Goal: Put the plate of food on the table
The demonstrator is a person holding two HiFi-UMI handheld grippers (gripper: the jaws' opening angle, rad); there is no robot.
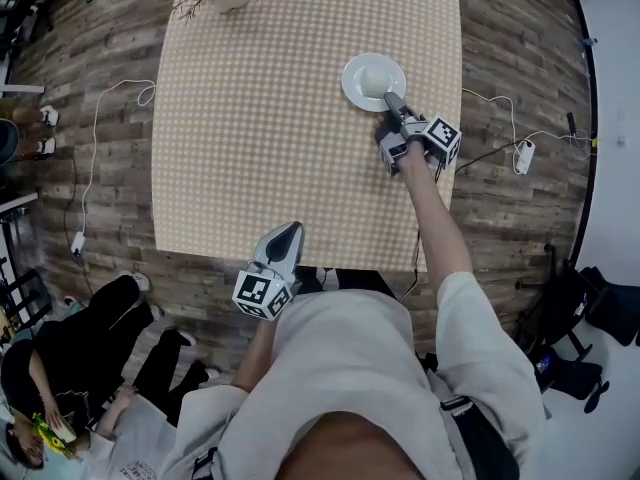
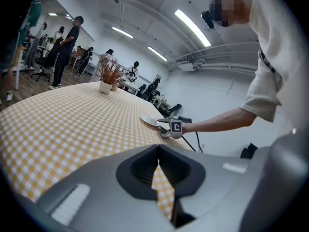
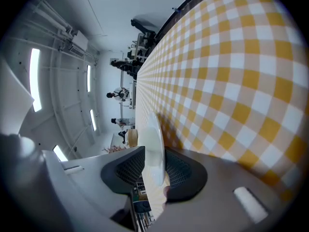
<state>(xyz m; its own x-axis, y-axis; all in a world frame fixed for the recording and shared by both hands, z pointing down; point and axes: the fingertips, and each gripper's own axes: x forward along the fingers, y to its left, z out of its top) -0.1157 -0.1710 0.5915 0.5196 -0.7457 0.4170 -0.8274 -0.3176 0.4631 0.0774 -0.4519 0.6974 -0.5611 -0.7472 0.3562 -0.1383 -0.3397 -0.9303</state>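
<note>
My right claw (image 1: 391,99) sits released around the plate (image 1: 355,80) rim; left claw (image 1: 288,230) clenched, empty. The food (image 1: 375,75) is an indistinct white mound.

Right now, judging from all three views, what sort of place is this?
Probably an open-plan office or lab with a mock dining corner: a table under a checked cloth, people near office chairs behind it, ceiling strip lights, and a power strip on the wood-look floor.

Tabletop (image 1: 280,118) mostly open ctr/left; only plant pot (image 1: 225,1) far edge, plate (image 1: 353,88) nr right edge.
</note>
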